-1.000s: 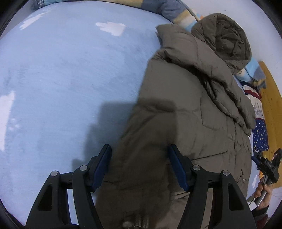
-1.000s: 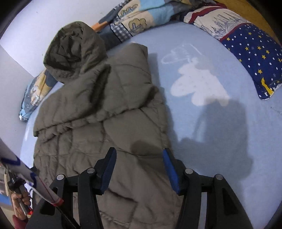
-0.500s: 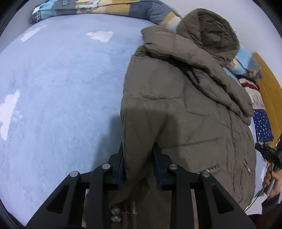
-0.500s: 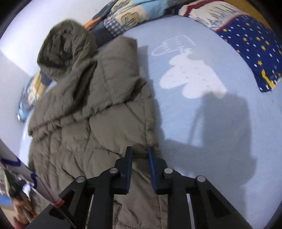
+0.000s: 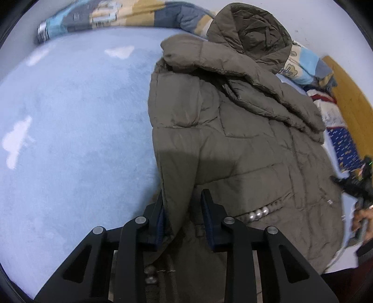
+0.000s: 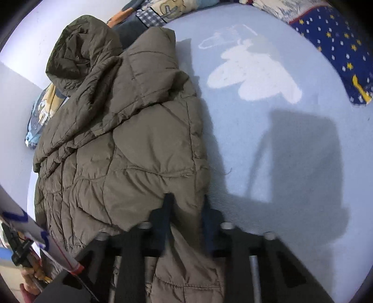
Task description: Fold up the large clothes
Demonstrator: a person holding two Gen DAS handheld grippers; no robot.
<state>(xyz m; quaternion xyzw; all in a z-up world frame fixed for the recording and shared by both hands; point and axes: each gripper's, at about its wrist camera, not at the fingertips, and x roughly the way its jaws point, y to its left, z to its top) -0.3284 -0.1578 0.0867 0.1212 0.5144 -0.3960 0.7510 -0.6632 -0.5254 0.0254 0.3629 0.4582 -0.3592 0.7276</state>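
One olive-brown quilted puffer coat with a hood (image 5: 244,130) lies spread on a bed covered by a pale blue fleece sheet with white cloud prints (image 5: 77,130). It is the only garment laid out for folding. Its hood (image 6: 81,49) points toward the far end of the bed, against a white wall (image 6: 30,28).

Two grippers are in view, one per hand. The left gripper (image 5: 183,216) has its black fingers with blue pads clamped on a raised fold along the coat's left edge, near the hem; the fabric stands up between the fingers. The right gripper (image 6: 186,216) is likewise closed on a fold of the coat's right edge, the padding bunched up and spilling over between its fingers. In the left wrist view the right gripper shows again, blurred, at the far side of the coat, with the person's hand (image 5: 361,221) around its handle.

A row of three silver snaps (image 5: 257,212) shows near the coat's hem.

Along the head of the bed lies one rumpled patchwork quilt in blue, tan and grey (image 5: 130,16). One navy pillow with yellow stars and white dots (image 6: 338,44) rests at the bed's right side, well apart from the coat. A strip of yellow wood (image 5: 349,102) runs beyond it. The right gripper's shadow falls on the sheet beside the coat.
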